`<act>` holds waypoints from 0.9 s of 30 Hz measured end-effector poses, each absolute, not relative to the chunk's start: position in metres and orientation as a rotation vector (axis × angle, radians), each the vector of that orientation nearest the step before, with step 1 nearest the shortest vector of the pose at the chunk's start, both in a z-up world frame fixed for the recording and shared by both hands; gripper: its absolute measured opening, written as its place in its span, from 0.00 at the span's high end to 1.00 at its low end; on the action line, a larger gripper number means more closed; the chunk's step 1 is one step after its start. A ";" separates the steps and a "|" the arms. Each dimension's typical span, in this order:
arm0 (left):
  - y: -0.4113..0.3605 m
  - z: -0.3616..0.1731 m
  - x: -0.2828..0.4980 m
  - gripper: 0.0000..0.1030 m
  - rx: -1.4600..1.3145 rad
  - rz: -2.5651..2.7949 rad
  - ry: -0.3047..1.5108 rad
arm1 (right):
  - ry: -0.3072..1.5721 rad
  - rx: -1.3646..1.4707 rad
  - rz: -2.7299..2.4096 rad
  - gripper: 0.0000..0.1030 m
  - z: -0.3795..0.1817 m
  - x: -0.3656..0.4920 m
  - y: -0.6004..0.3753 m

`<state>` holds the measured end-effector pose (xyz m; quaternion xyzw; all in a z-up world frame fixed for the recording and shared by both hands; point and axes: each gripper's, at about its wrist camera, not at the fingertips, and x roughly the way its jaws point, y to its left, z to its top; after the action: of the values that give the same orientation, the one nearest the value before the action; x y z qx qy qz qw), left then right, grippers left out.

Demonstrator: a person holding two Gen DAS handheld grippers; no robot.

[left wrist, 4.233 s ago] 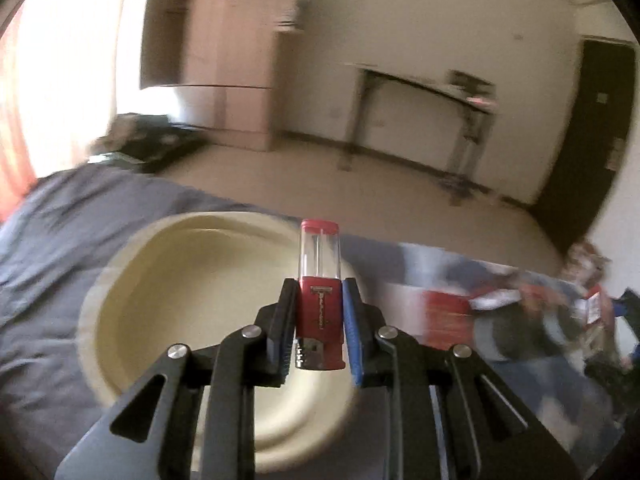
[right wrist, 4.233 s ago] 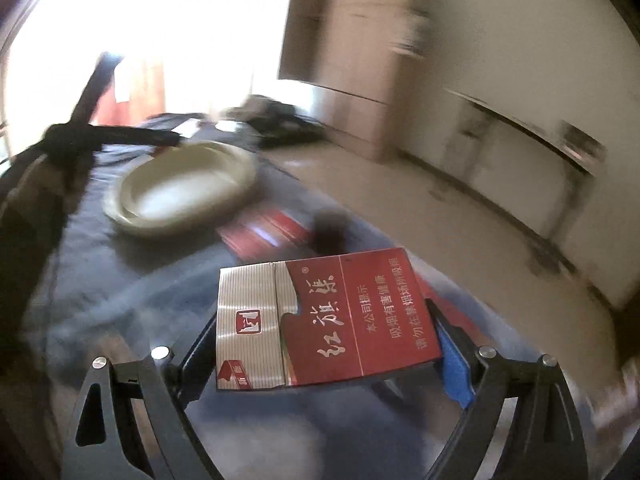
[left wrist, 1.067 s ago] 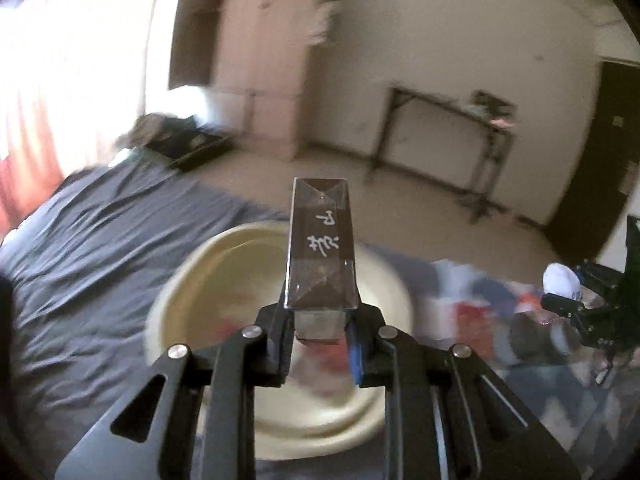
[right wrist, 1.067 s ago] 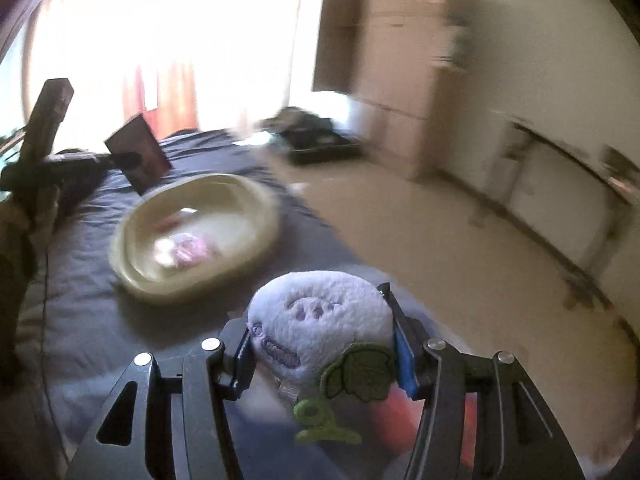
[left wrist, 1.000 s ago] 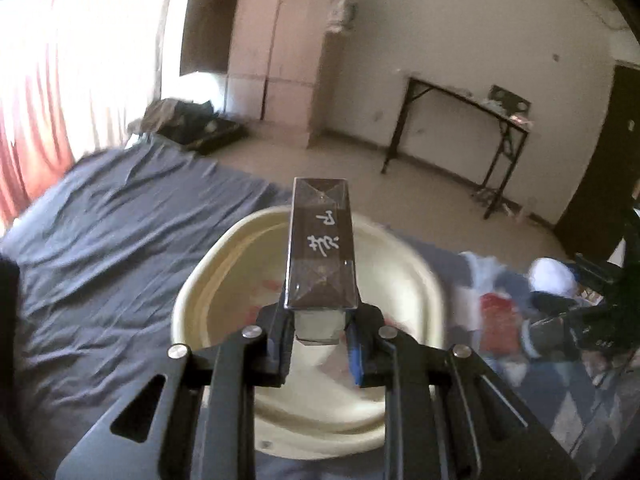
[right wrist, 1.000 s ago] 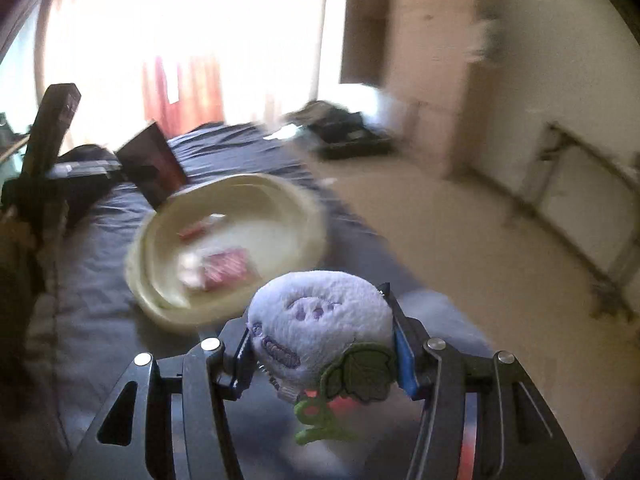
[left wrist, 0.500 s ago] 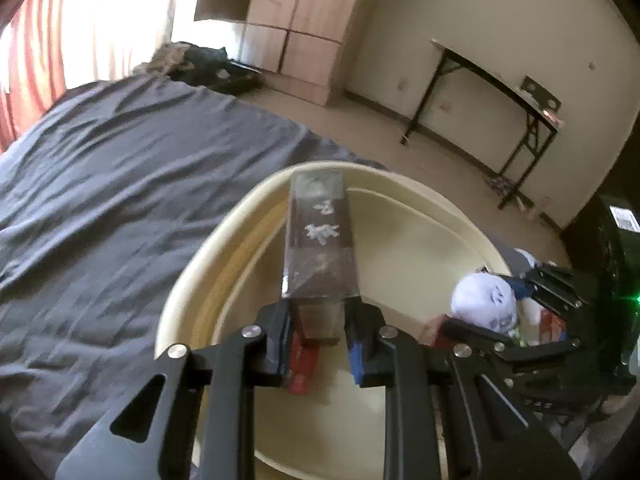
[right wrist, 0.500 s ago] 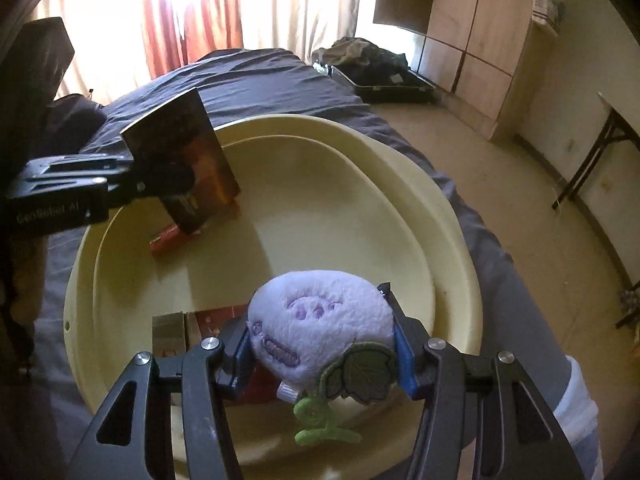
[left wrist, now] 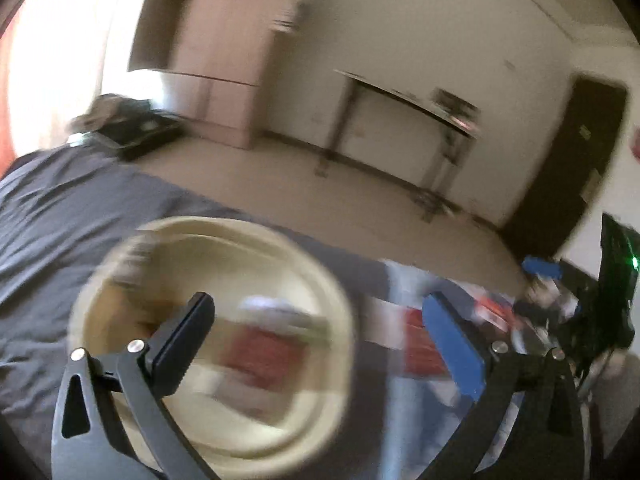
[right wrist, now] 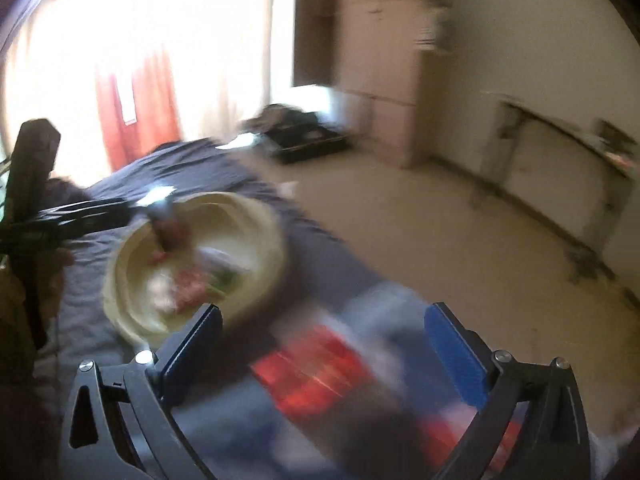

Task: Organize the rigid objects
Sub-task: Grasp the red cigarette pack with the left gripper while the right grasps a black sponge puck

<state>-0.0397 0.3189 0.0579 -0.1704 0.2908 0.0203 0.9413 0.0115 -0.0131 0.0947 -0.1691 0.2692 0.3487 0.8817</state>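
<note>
The cream-coloured round plastic basin sits on the dark grey bedsheet, and everything we sort goes by it. Inside the basin we make out blurred shapes only: a red flat box near its middle and something pale and rounded behind that; motion blur keeps us from naming them surely. In the right wrist view the basin lies ahead and to the left, with red and green smears in it.

Our left gripper hangs over the near right part of the basin, its jaws opening and spread wide with nothing between them. Our right gripper is off the basin's right side, over the patterned blue and white cloth, jaws likewise opening wide and empty. Below it lies a red flat packet, outside the basin.

We judge that a drop into the basin is just done and the step in hand is going for the next pieces. The next move, as we see it, calls for the right gripper to come down square over the red packet and close on its narrow sides, while the left clears the basin's rim and looks among the clutter to the basin's right
</note>
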 end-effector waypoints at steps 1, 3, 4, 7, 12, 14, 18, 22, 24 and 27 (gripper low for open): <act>0.298 0.059 -0.033 0.00 -0.327 0.004 0.608 | 0.557 -0.336 0.665 0.00 0.096 0.009 -0.046; 0.258 0.057 -0.019 0.00 -0.298 -0.076 0.637 | 0.592 -0.323 0.555 0.00 0.087 0.004 -0.106; 0.236 0.053 -0.011 0.00 -0.280 -0.127 0.660 | 0.618 -0.316 0.526 0.00 0.082 0.003 -0.127; 0.192 0.038 0.011 0.00 -0.246 -0.203 0.725 | 0.663 -0.287 0.436 0.00 0.061 -0.003 -0.180; 0.160 0.000 0.035 0.00 -0.169 -0.192 0.815 | 0.695 -0.276 0.458 0.00 0.023 -0.010 -0.190; 0.156 -0.014 0.036 0.00 -0.147 -0.178 0.848 | 0.706 -0.279 0.486 0.00 0.013 -0.013 -0.181; 0.152 -0.038 0.039 0.00 -0.111 -0.208 0.908 | 0.698 -0.334 0.484 0.00 0.001 0.000 -0.164; 0.148 -0.045 0.042 0.00 -0.085 -0.200 0.914 | 0.709 -0.331 0.481 0.00 -0.018 0.025 -0.150; 0.151 -0.047 0.043 0.00 -0.102 -0.197 0.912 | 0.713 -0.341 0.483 0.01 -0.025 0.032 -0.142; 0.154 -0.049 0.048 0.15 -0.117 -0.195 0.901 | 0.703 -0.360 0.456 0.12 -0.034 0.041 -0.136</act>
<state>0.0476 0.1541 -0.0491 -0.0566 0.4345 -0.0939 0.8940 0.0409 -0.1363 -0.0338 -0.1736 0.3393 0.2201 0.8979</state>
